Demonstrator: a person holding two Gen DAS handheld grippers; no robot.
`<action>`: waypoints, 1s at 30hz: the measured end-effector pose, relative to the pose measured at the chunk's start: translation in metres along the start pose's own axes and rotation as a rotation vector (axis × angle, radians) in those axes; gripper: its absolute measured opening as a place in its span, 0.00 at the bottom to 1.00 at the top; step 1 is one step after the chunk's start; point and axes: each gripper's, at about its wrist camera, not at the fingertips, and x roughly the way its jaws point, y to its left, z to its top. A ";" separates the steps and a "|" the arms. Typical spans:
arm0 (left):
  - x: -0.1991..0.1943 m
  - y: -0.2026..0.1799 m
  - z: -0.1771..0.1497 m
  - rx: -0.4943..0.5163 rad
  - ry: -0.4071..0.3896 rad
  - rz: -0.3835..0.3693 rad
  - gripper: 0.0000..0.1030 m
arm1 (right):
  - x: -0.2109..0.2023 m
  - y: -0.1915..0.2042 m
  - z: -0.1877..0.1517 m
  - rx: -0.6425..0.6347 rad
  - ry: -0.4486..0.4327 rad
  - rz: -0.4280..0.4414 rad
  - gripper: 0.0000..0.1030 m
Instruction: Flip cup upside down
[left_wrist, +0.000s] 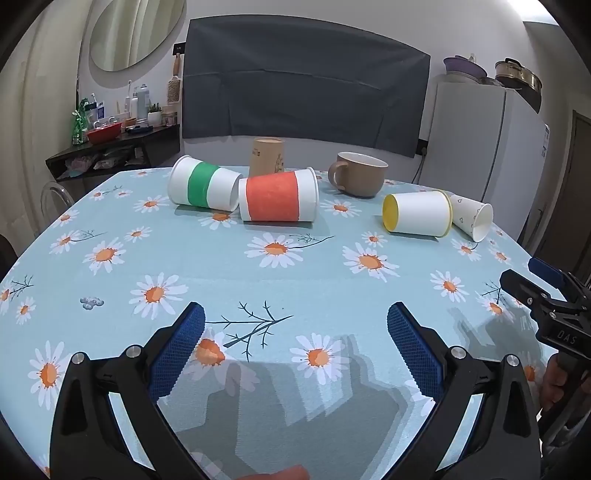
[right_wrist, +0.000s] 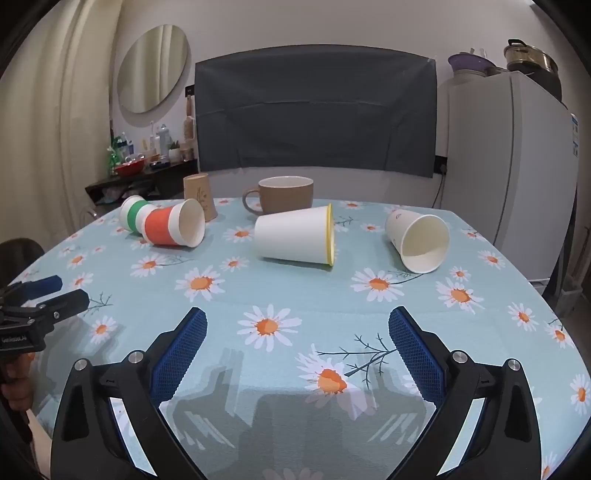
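Note:
Several paper cups lie on their sides on the daisy tablecloth (left_wrist: 295, 280): a green-banded cup (left_wrist: 203, 184), an orange-banded cup (left_wrist: 279, 201), a yellow-rimmed white cup (left_wrist: 417, 214) and a small white cup with hearts (left_wrist: 472, 218). In the right wrist view they show as green (right_wrist: 133, 218), orange (right_wrist: 173, 227), yellow-rimmed (right_wrist: 295, 236) and small white (right_wrist: 417, 240). A brown mug (left_wrist: 356, 173) stands upright behind them. My left gripper (left_wrist: 295, 347) is open and empty, well short of the cups. My right gripper (right_wrist: 297, 349) is open and empty too.
A tan paper cup (left_wrist: 266, 157) stands inverted at the back, also in the right wrist view (right_wrist: 199, 195). The brown mug shows there too (right_wrist: 282, 194). A fridge (right_wrist: 517, 162) stands right of the table, a cluttered shelf (left_wrist: 118, 136) to the left.

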 end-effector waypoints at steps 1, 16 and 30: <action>0.000 0.000 0.000 0.002 0.000 0.002 0.94 | 0.000 0.000 0.000 0.001 -0.003 -0.002 0.92; 0.002 -0.002 -0.005 0.015 0.000 -0.006 0.94 | 0.000 0.000 -0.001 -0.002 -0.001 -0.002 0.92; 0.001 -0.006 -0.004 0.047 -0.025 0.004 0.94 | 0.001 0.001 -0.001 -0.005 0.006 0.000 0.92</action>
